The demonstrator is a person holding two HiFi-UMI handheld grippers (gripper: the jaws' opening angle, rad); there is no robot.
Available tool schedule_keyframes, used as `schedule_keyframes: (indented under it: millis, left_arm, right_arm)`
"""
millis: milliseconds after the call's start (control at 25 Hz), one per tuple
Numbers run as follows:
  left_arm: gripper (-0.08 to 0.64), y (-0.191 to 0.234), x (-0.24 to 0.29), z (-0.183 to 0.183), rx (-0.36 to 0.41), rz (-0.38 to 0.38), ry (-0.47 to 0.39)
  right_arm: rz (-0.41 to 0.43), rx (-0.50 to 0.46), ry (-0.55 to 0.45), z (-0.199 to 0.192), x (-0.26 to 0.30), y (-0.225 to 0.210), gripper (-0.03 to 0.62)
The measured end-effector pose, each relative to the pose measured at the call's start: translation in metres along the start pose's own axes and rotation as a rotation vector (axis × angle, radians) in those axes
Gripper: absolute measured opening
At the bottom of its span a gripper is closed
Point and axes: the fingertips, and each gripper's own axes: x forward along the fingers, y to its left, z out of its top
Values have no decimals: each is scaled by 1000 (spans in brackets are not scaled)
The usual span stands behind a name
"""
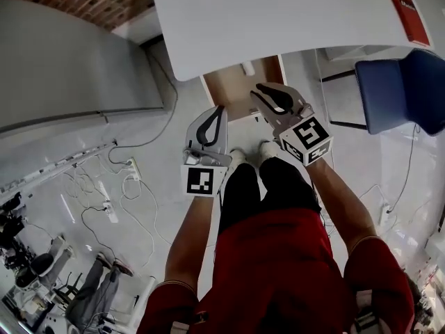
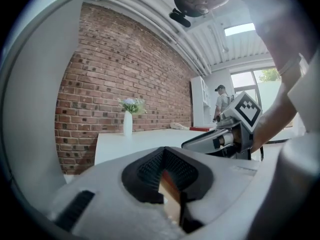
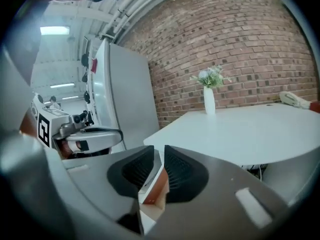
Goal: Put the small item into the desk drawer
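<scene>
Head view: small white item [image 1: 248, 68] looks to be already in the open drawer [image 1: 226, 92] under the table [image 1: 278, 19]. Left tool [image 1: 221, 108] closed, right tool [image 1: 256, 89] narrow (both empty). Probably only closing the drawer remains

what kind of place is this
Probably an office or lab workroom: a white desk with a pulled-out drawer, a brick wall behind it, a blue chair, and a power strip with cables on the floor.
</scene>
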Motion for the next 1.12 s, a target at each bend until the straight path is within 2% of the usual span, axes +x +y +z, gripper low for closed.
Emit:
schedule_keyframes:
  millis: [200,440,760,1120]
  left_arm:
    - [2,-17,-10,46,-5,-27,-46]
    - [2,-45,-30,76,7,-93,-65]
    - [2,-54,-63,111,65,-112,-100]
    - [2,-67,-75,131,71,-109,-147]
  right_arm:
    - [34,-23,-55,38,-35,23,12]
    - [44,-19,-120,63,-76,47,12]
    - [29,-18,-176,80,-126,63,11]
    - [13,-25,-255,97,-150,69,11]
